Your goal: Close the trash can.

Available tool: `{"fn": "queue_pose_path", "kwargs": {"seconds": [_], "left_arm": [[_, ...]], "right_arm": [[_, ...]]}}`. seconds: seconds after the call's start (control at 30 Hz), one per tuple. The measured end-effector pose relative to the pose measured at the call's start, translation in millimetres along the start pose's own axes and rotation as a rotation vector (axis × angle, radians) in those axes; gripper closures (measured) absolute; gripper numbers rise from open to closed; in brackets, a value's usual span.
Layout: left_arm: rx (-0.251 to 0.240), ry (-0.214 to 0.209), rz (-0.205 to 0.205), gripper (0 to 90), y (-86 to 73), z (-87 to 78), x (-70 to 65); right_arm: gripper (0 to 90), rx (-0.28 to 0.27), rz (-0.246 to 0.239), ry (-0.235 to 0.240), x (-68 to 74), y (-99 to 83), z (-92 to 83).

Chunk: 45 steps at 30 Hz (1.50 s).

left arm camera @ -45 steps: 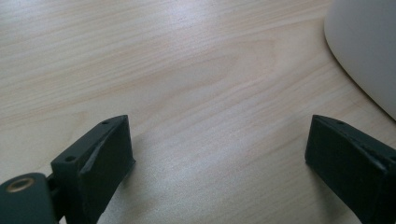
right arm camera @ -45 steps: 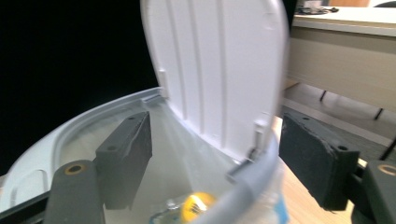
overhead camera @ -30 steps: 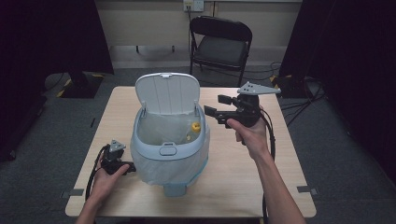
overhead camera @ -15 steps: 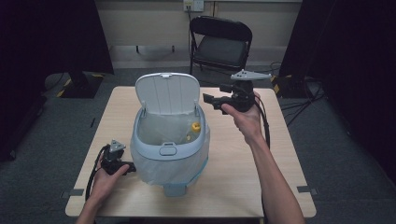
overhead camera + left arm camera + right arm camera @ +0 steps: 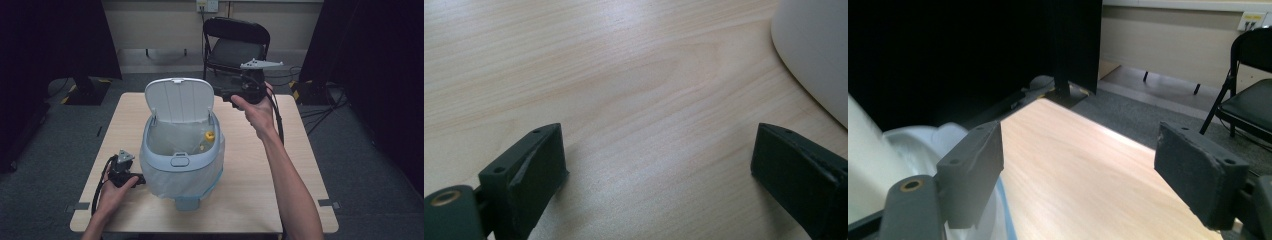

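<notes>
The wooden table (image 5: pixel 260 200) carries a pale blue lidded bin (image 5: pixel 181 160) near its middle — the landmark here. The bin's white lid (image 5: pixel 179 99) stands upright at its far rim, and a clear liner bag hangs over its sides. Inside, against the right wall, lies a small yellow toy (image 5: pixel 209 135), with another yellowish piece just beside it, too small to identify. Behind the bin, beyond the table's far edge, stands a black folding chair (image 5: pixel 235 47). The right gripper (image 5: pixel 225 94) is held above the table to the right of the lid, arm stretched forward, its jaws having just opened — wide apart, nothing between them. The left gripper (image 5: pixel 141 178) rests on the table just left of the bin's base, jaws apart and empty.
</notes>
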<state>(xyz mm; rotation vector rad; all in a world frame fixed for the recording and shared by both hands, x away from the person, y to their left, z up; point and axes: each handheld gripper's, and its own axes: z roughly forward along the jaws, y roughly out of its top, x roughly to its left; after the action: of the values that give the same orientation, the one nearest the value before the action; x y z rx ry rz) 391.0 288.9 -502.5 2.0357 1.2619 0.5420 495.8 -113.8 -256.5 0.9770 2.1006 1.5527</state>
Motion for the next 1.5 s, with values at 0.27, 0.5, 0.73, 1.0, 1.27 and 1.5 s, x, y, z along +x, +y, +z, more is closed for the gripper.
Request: {"fn": "queue_pose_path", "kwargs": {"seconds": [0.27,0.5,0.73,1.0,1.27,1.5], "left_arm": [[0.0,0.0,0.0,7.0,0.0,0.0,0.0],[0.0,0.0,0.0,7.0,0.0,0.0,0.0],[0.0,0.0,0.0,7.0,0.0,0.0,0.0],[0.0,0.0,0.0,6.9,0.1,0.1,0.0],[0.001,0.003,-0.002,6.7,0.2,0.3,-0.3],[0.001,0.004,-0.002,6.7,0.2,0.3,-0.3]], "right_arm": [[19.5,-0.02,0.018,0.041,3.1,20.3,13.5],[19.8,-0.031,0.021,0.072,10.0,20.8,15.6],[23.9,-0.042,0.016,0.11,14.2,21.9,10.0],[23.2,-0.047,-0.004,0.156,21.6,17.8,3.7],[23.2,-0.053,-0.02,0.188,26.9,11.2,-0.8],[22.9,-0.048,-0.034,0.208,32.7,5.1,-4.6]]}}
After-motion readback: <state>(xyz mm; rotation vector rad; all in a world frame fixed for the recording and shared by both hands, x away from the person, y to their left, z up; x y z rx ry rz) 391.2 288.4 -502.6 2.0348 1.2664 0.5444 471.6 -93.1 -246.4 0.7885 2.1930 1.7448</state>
